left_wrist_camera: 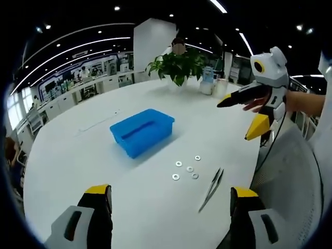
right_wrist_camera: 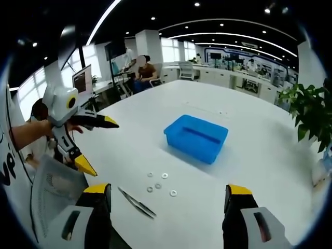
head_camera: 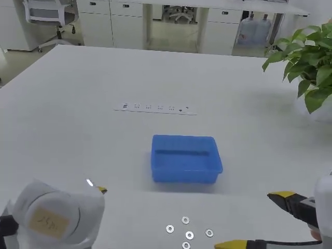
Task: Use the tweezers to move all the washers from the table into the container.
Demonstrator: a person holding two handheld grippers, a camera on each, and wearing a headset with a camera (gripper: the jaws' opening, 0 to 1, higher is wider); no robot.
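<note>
- Left claw [left_wrist_camera: 168, 210]: jaws stand wide apart with nothing between them, held in the air above the table [left_wrist_camera: 78, 161].
- Right claw [right_wrist_camera: 168, 202]: jaws likewise spread wide and empty, held clear of the table surface.
- Washers [left_wrist_camera: 187, 168]: five in a loose cluster on the table, ahead of both claws and apart from each.
- Tweezers [left_wrist_camera: 211, 189]: lying flat on the table just beside the washers, on the near side to the claws. They lie ahead of the left claw's right jaw and the right claw's left jaw, touching neither.
- Container [left_wrist_camera: 141, 129]: blue, open-topped, resting on the table beyond the washers as seen from either claw.
</note>
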